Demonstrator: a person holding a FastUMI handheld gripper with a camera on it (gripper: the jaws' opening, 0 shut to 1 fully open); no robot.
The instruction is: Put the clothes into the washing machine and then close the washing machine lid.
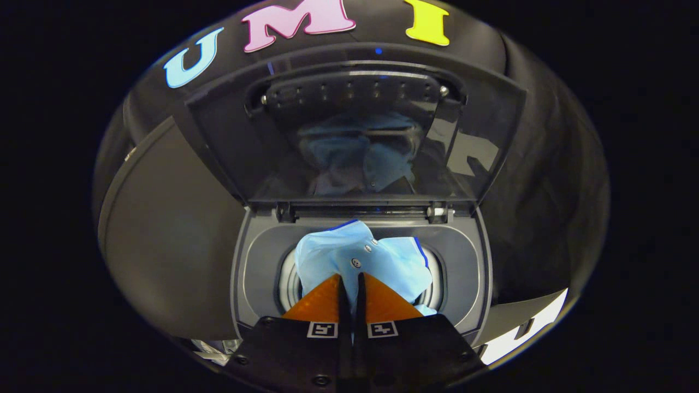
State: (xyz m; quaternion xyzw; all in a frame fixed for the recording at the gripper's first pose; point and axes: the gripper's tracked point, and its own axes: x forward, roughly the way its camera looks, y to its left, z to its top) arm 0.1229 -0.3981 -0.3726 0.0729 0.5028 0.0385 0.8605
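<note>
Gripper fingers nearly closed, pinching light-blue shirt, over washer drum

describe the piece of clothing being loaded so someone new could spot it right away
Start at the grey top-loading washing machine with its lid raised. The light blue shirt hangs over the round drum opening, pinched by the gripper. Small buttons and dark blue edging set it apart.
</note>
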